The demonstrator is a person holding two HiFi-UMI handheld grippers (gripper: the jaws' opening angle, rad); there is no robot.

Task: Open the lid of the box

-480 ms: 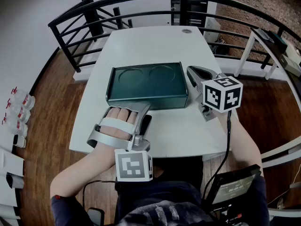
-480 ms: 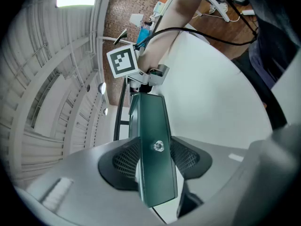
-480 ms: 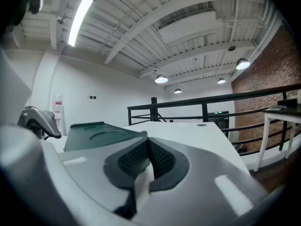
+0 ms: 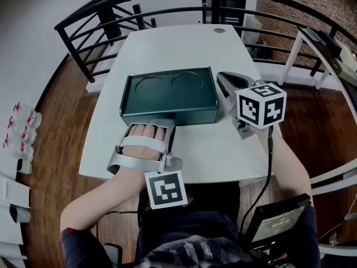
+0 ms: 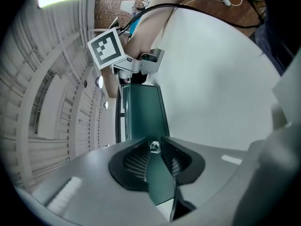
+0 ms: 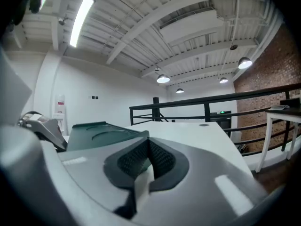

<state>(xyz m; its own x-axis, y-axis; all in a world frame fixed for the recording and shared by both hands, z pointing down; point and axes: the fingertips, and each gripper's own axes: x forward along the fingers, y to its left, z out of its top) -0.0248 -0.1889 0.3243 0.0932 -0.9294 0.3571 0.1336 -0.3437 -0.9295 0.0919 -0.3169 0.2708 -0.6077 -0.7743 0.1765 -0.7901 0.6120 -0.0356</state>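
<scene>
A dark green flat box (image 4: 167, 94) with two round recesses in its lid lies on the white table (image 4: 184, 46). My left gripper (image 4: 167, 124) is at the box's front edge. In the left gripper view its jaws (image 5: 154, 146) are closed narrowly on the green lid edge (image 5: 157, 173), with a small shiny knob at the tips. My right gripper (image 4: 224, 80) rests by the box's right end, its jaws together and nothing between them (image 6: 148, 142). From there the box (image 6: 103, 132) shows to the left.
A black railing (image 4: 167, 4) curves round the table's far side. A white side table (image 4: 326, 46) stands at the right. Small bottles (image 4: 22, 127) sit on the floor at the left. A screen device (image 4: 279, 219) is near my right arm.
My left gripper has pushed forward onto the box's front edge and turned a little. The right gripper holds its place beside the box.
</scene>
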